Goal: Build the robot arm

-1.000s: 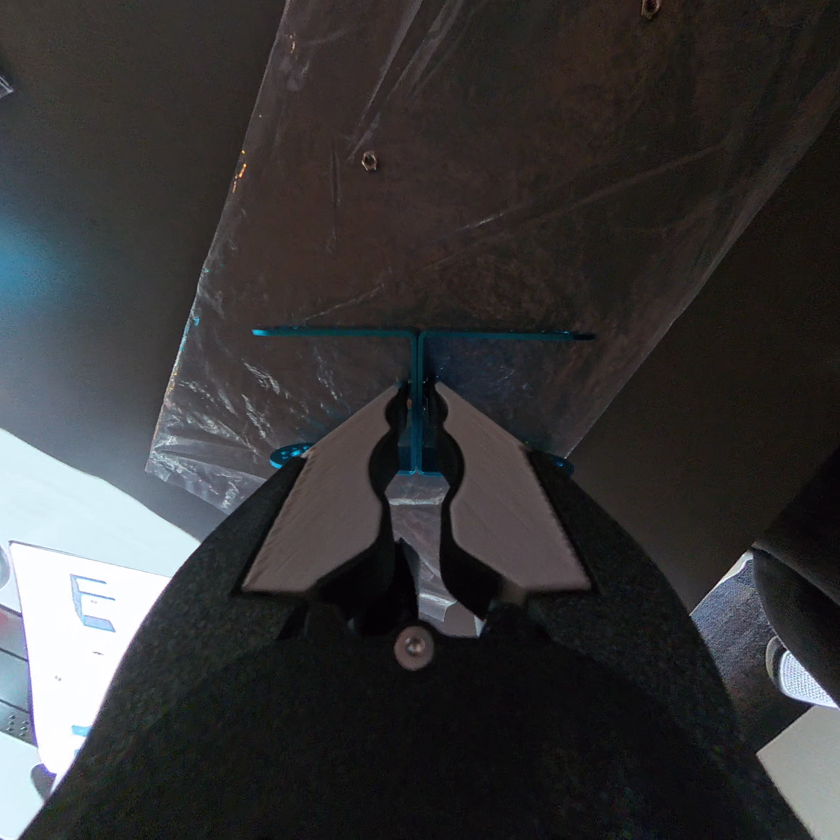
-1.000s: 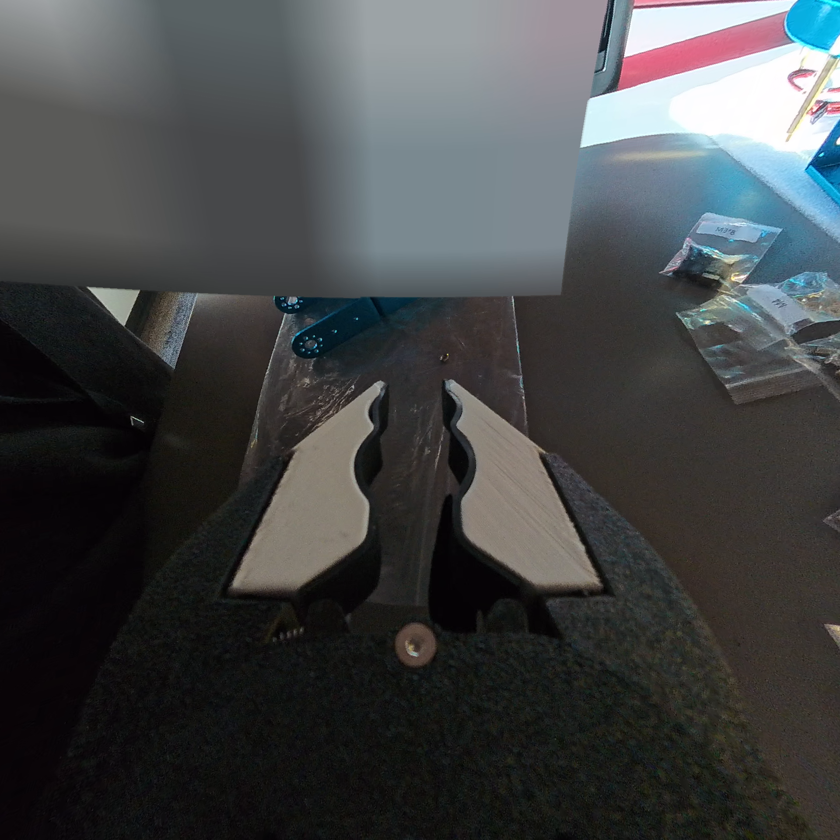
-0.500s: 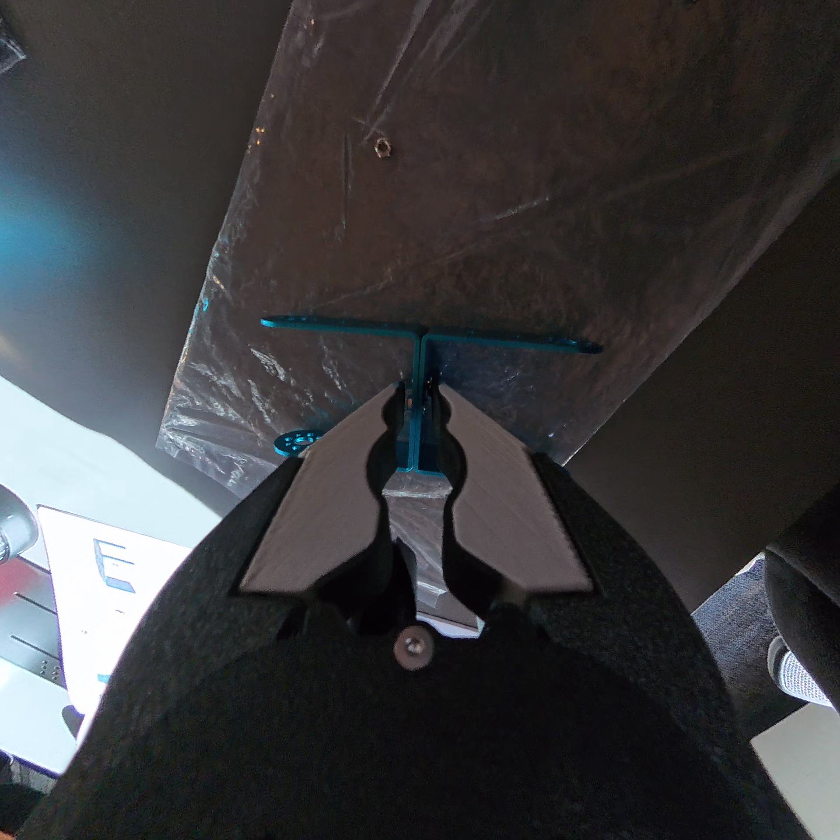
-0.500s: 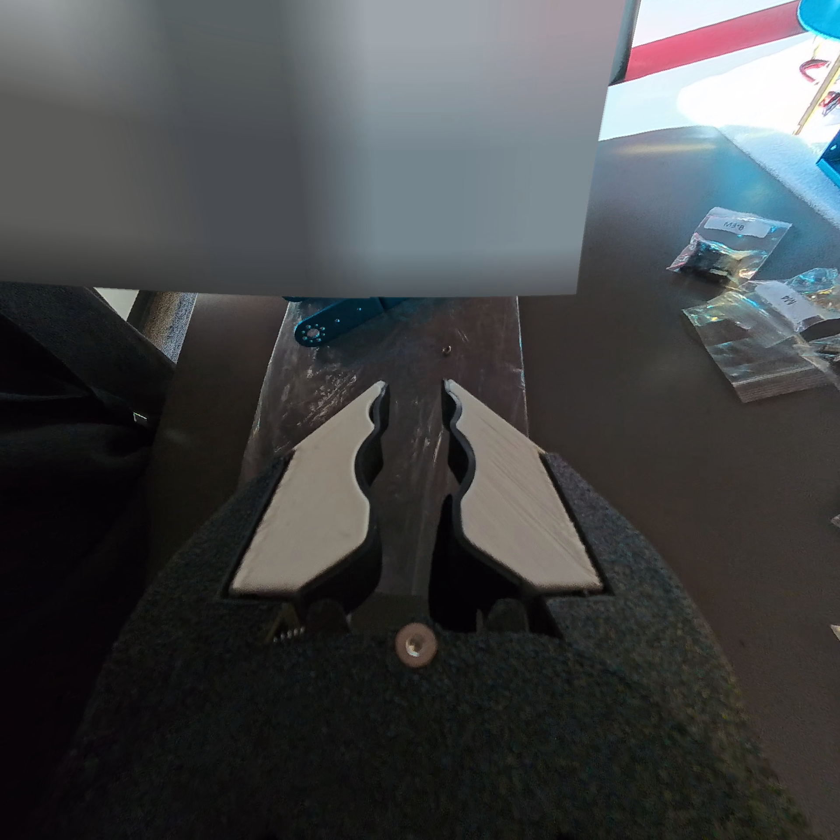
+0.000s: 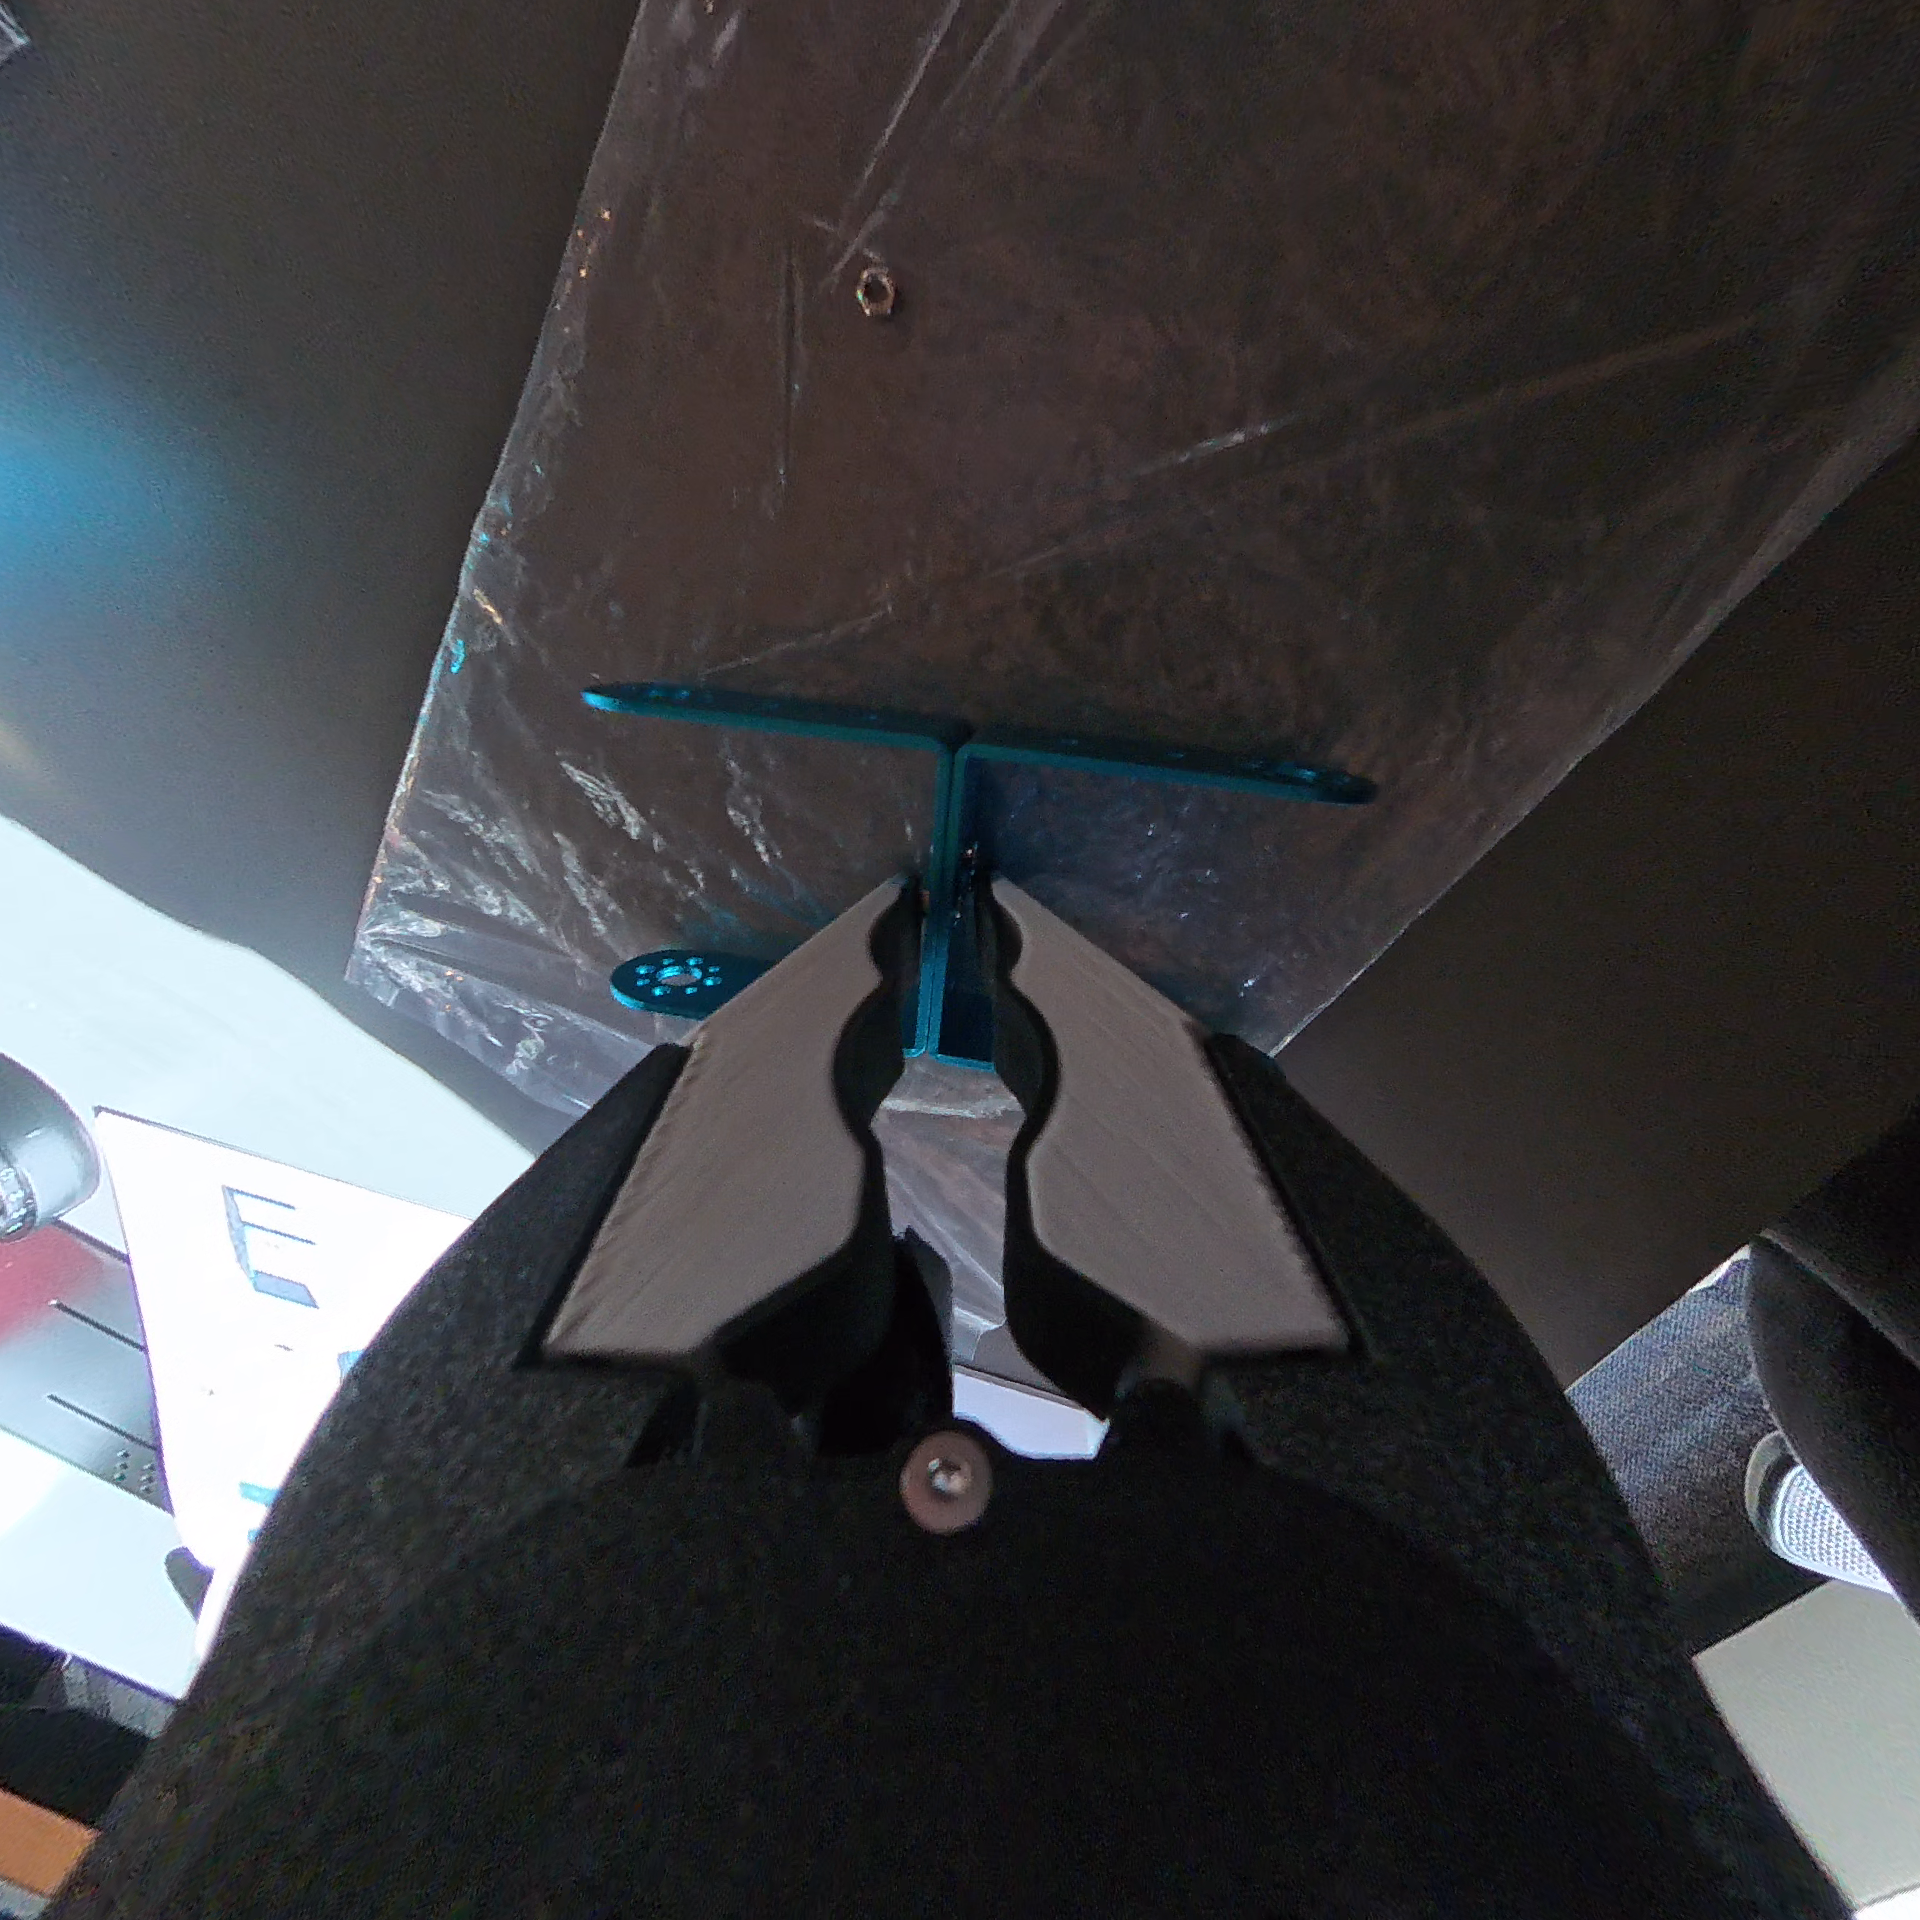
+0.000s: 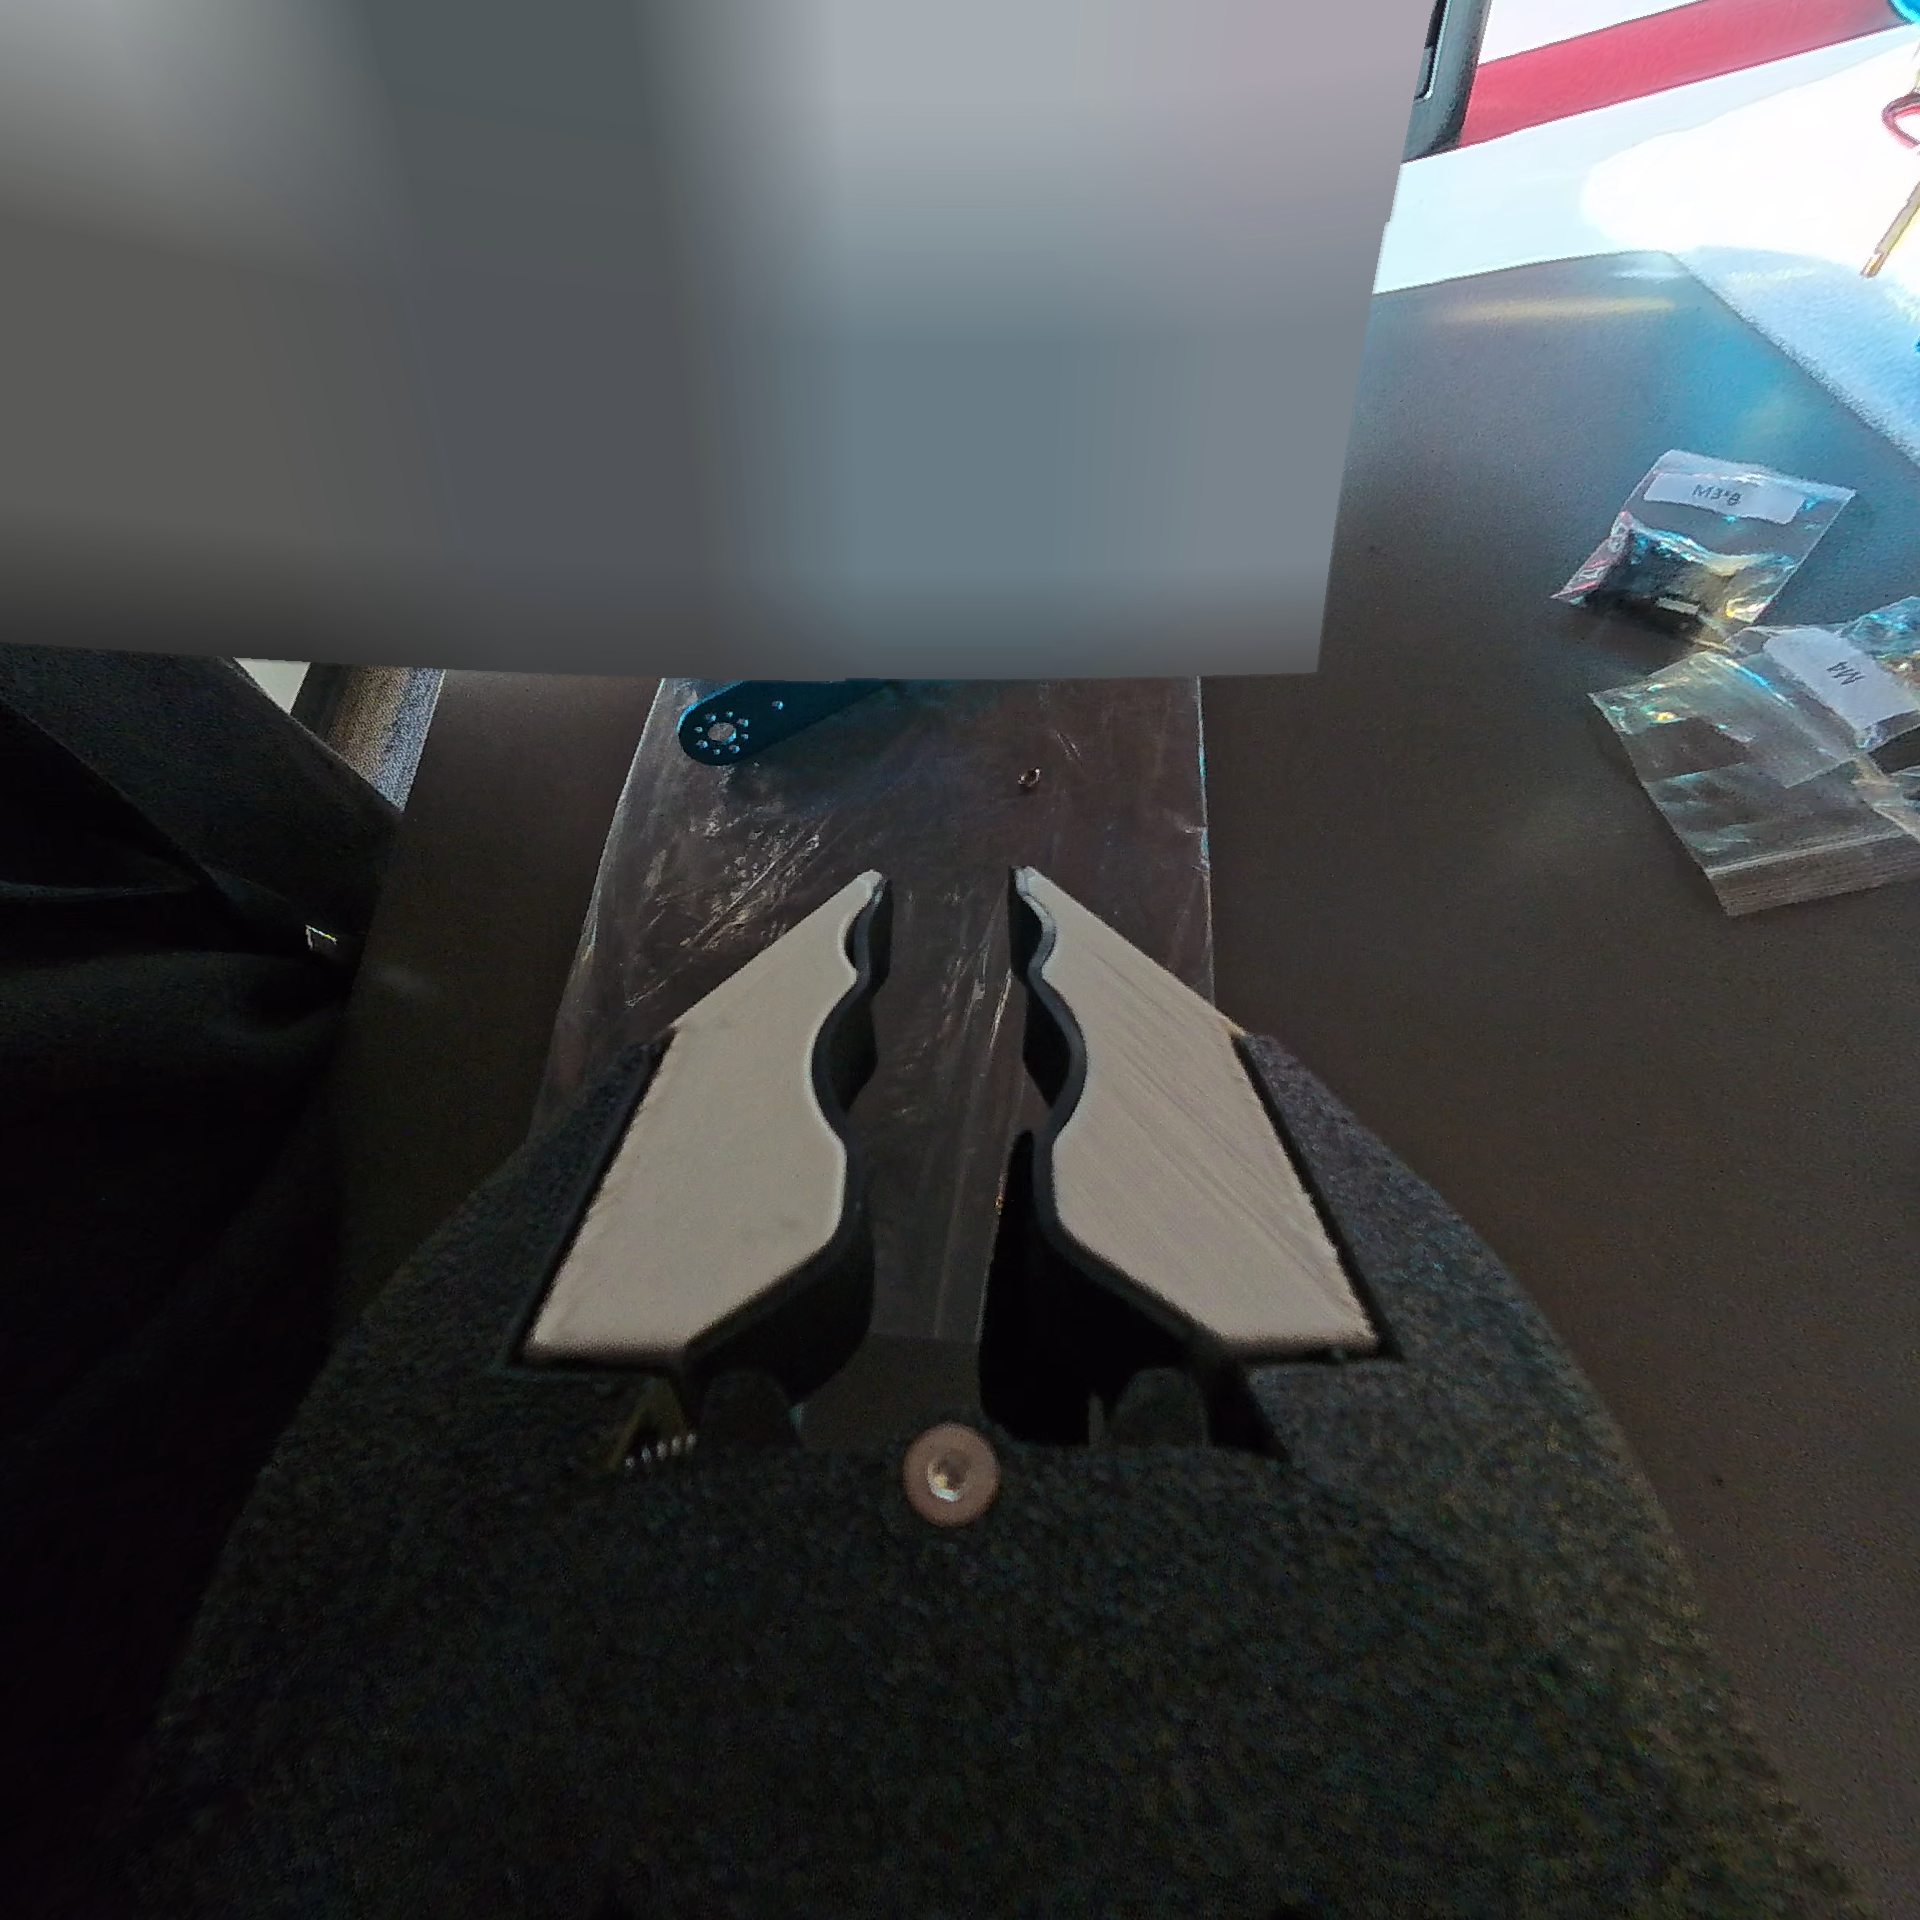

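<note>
The left gripper (image 5: 948,891) sits in the middle of the left wrist view. Its two fingers are pressed close together on a blue metal bracket (image 5: 940,831). The bracket is made of thin bent pieces. Two flat arms stick out to the left and right, just past the fingertips, like the top of a letter T. The gripper holds the middle part tight. Under the bracket lies a clear plastic sheet (image 5: 1143,416), spread over the dark counter (image 5: 208,312). A small round blue disc with holes (image 5: 675,977) lies on the sheet just left of the left finger. A tiny nut (image 5: 876,294) lies alone on the sheet, higher up in the frame and well apart from the bracket. In the lower left corner there is a white paper with blue drawings (image 5: 260,1278).

The right gripper (image 6: 948,899) is in the middle of the right wrist view. Its fingers are a little way apart, with a gap between the tips, and nothing is in them. It is over the same plastic sheet (image 6: 935,810). Farther up the sheet lies a blue flat piece with a ring of holes (image 6: 727,732), and a tiny nut (image 6: 1030,775) lies to the right of it. On the right side of the frame, a few small clear bags of parts (image 6: 1704,540) lie on the dark counter (image 6: 1455,1039), well apart from the gripper.
</note>
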The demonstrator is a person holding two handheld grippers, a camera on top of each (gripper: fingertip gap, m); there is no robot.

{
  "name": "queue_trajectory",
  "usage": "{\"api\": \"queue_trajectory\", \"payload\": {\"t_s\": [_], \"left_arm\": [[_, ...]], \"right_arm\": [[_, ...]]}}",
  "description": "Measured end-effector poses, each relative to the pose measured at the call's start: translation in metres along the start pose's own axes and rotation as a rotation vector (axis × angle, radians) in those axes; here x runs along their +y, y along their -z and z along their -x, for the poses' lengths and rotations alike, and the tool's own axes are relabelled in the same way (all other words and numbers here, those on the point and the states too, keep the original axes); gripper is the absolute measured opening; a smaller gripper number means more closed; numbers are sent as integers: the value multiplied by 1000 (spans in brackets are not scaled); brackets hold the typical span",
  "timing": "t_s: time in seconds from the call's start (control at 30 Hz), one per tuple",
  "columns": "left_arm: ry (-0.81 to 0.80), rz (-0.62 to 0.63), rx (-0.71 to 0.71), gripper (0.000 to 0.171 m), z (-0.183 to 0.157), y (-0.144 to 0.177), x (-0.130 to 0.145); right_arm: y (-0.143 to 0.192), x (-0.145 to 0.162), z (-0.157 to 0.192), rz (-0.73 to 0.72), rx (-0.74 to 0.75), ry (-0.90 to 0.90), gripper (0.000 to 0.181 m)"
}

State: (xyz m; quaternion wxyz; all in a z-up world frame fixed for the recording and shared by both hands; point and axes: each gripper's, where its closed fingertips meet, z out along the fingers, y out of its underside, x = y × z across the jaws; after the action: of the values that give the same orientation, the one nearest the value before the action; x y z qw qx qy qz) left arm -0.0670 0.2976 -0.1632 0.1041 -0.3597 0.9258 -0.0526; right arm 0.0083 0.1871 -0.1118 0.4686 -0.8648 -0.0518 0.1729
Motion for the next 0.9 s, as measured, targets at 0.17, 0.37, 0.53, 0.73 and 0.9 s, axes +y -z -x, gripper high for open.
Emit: {"api": "queue_trajectory", "payload": {"t_s": [0.17, 0.37, 0.53, 0.73, 0.9], "left_arm": [[-11, -32, 15, 9, 0, 0, -1], [17, -57, 26, 9, 0, 0, -1], [39, -60, 36, 15, 2, 1, 1], [54, -75, 46, 23, 2, 4, -2], [95, -138, 54, 17, 3, 9, -8]], "right_arm": [[-1, 1, 0, 4, -3, -3, 21], [-2, 3, 0, 14, -5, -3, 21], [-1, 3, 0, 15, -1, 0, 21], [-2, 4, 2, 28, -1, 6, 21], [-1, 5, 1, 30, 3, 7, 21]]}}
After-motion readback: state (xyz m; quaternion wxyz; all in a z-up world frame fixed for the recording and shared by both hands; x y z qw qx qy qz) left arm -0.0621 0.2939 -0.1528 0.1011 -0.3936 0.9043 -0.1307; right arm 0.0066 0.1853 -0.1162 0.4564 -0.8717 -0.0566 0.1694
